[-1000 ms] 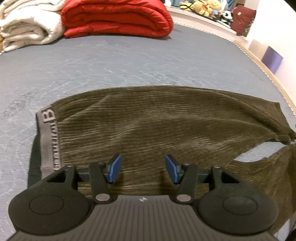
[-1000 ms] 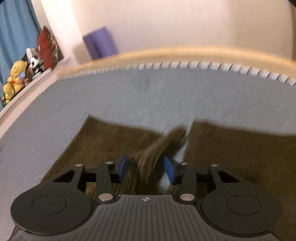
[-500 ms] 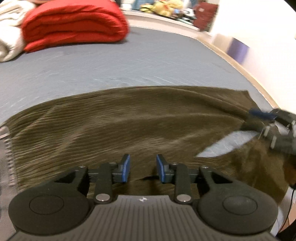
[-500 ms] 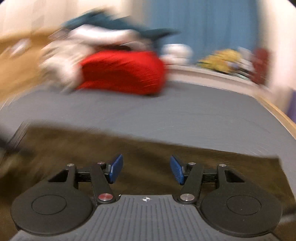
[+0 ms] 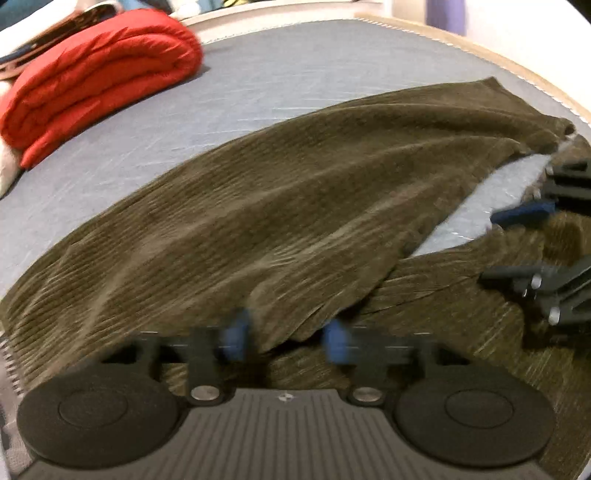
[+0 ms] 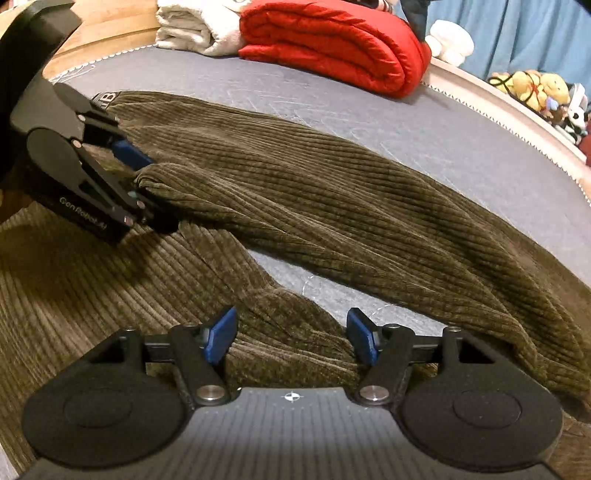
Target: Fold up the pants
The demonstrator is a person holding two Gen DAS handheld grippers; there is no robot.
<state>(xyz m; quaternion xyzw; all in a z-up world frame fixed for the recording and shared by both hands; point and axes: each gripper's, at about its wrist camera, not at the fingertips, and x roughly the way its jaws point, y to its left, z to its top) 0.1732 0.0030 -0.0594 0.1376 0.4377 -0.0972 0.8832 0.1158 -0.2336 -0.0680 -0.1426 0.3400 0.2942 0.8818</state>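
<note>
Brown corduroy pants (image 5: pixel 295 206) lie spread on a grey mattress (image 5: pixel 295 74), the two legs parted in a V over a patch of bare mattress. My left gripper (image 5: pixel 284 334) sits at the crotch, where the far leg's edge overlaps the near one. Its jaws are closing, and bunched cloth fills the gap between its pads. The right wrist view shows that same left gripper (image 6: pixel 144 184) pinching the pants (image 6: pixel 332 192), with wrinkles running from it. My right gripper (image 6: pixel 291 338) is open over a ridge of the near leg, which rises between its fingers. It also shows as the right gripper (image 5: pixel 513 245) at the picture's edge.
A folded red blanket (image 6: pixel 332 48) and white towels (image 6: pixel 192 29) lie at the mattress's far end. Stuffed toys (image 6: pixel 535 88) line a ledge beside a blue curtain (image 6: pixel 535 33). The mattress's piped edge (image 5: pixel 517 70) runs close behind the legs' ends.
My left gripper slid from the waistband side toward the crotch, and its jaws narrowed onto the cloth. My right gripper swung round from facing the wall to facing the red blanket.
</note>
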